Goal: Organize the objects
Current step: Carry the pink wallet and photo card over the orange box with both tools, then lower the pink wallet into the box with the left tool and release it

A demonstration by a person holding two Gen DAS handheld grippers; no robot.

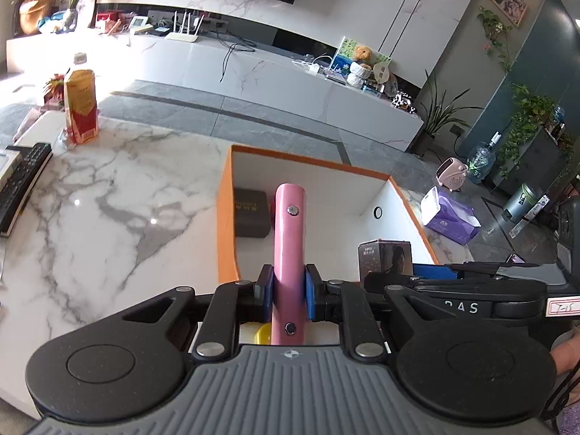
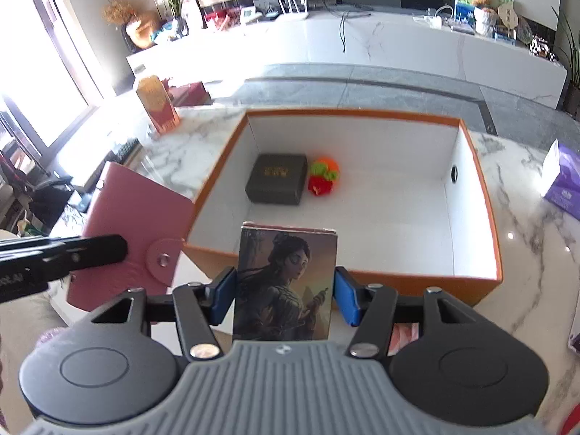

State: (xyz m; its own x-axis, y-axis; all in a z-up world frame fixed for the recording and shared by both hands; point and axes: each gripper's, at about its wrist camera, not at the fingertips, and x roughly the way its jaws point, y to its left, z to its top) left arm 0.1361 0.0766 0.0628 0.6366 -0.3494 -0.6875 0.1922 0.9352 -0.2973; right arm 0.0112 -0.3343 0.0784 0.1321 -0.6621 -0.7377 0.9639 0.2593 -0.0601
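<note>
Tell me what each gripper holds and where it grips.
The left gripper pinches a pink card wallet across its thin closed sides. The right gripper clamps a picture box by its two side faces.

We see strong daylight pouring in from the left in both views. In the right wrist view the tall window [image 2: 43,72] blows out to pure white, and the glare washes over the far left corner of the white grey-veined marble table [image 2: 203,123]. The left wrist view shows the same overexposure at its left edge, around the yellow-and-red drink bottle [image 1: 80,99]. Small highlights glint on the marble. Fisheye bending curves straight lines near the edges; focus is fairly sharp throughout.
</note>
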